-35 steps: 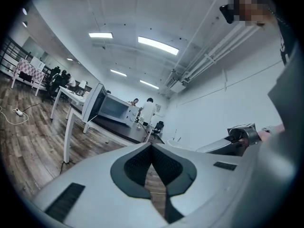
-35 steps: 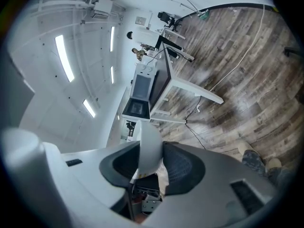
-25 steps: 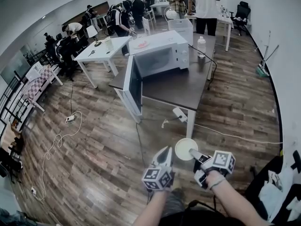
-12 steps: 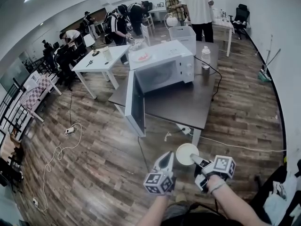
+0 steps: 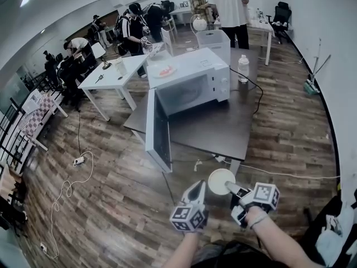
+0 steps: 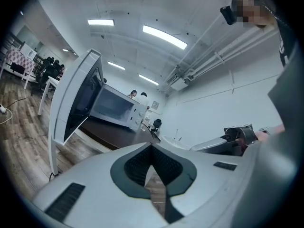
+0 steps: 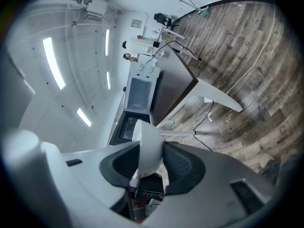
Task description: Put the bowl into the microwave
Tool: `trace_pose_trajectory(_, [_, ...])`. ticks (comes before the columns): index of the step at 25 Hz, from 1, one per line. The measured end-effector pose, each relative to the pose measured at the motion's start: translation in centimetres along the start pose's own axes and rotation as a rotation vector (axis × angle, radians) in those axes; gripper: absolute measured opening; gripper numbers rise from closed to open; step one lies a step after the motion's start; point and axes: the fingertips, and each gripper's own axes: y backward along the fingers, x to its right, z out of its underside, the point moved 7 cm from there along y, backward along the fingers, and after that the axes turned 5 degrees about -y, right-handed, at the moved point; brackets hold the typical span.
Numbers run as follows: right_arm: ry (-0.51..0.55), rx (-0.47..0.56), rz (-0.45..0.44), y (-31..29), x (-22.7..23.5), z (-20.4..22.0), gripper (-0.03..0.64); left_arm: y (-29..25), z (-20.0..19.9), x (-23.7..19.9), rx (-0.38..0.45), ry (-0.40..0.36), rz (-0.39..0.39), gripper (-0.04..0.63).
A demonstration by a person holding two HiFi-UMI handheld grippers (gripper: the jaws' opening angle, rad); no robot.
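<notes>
Right gripper view shows the right gripper (image 7: 151, 148) with its jaws clamped on the bowl (image 7: 148, 137), the thin white wall standing edge-on between the pads. In the head view the bowl (image 5: 220, 178) hangs over the floor (image 5: 111, 194) right in front of the person, held by its near rim, short of the table (image 5: 223, 124) and well apart from the microwave (image 5: 192, 85). The left gripper (image 5: 196, 190) rides just beside it, apparently not touching; its own view shows its jaws closed together on nothing. The bowl looks stiff, smooth and light, and seems empty. A one-sided pinch on the rim suits it, but a slick wall may pivot or slip between the pads, so I judge it needs to be kept level and set down gently, since it may chip if it is ceramic. Further off, the microwave stands on the dark table with its door (image 5: 158, 130) swung wide open, a bottle (image 5: 242, 68) beside it. Beyond, people stand and sit at other white tables.
</notes>
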Motion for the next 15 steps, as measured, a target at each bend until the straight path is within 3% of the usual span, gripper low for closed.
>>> trace_pose_trajectory(12, [-0.017, -0.015, 0.017, -2.1, -0.2, -2.2, 0.143, -2.1, -0.6, -1.2, 0.049, 0.112, -0.023, 0.012])
trace_pose_trajectory(15, [-0.014, -0.032, 0.007, -3.6, -0.4, -3.2, 0.144, -3.3, -1.1, -2.1, 0.057, 0.103, -0.04, 0.012])
